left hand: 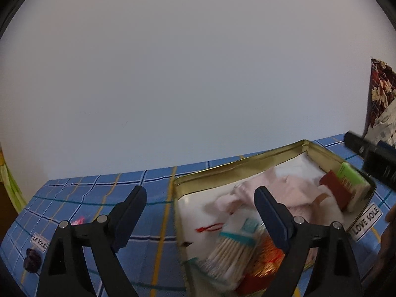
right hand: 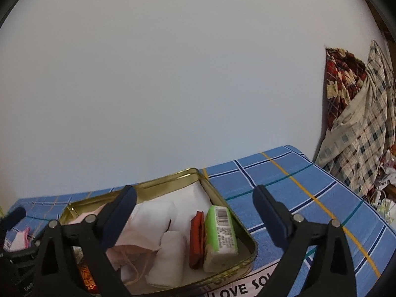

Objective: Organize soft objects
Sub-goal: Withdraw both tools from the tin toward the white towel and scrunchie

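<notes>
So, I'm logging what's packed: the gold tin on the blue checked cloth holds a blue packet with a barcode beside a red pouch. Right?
Nearly. The packet with the barcode is green, not blue, as the right wrist view shows. It does sit beside the red pouch in the gold tin on the blue checked cloth.

The left gripper (left hand: 200, 212) stands wide open with nothing between its dark blue pads (left hand: 271, 219), above a blue checked cloth (left hand: 104, 193). On the right lies a gold tin (left hand: 237, 167), open at the top. Inside it, a pack of cotton swabs (left hand: 230, 252) sits at the near end beside an orange-gold packet (left hand: 266, 257); pale pink fabric (left hand: 269, 185) lies in the middle, and a red pack (left hand: 335, 189) and a green-and-white pack (left hand: 352, 178) lean at the far right end. At the right edge, part of the right gripper (left hand: 371, 153) shows, blurred. A small dark purple thing (left hand: 32, 259) lies near left.
</notes>
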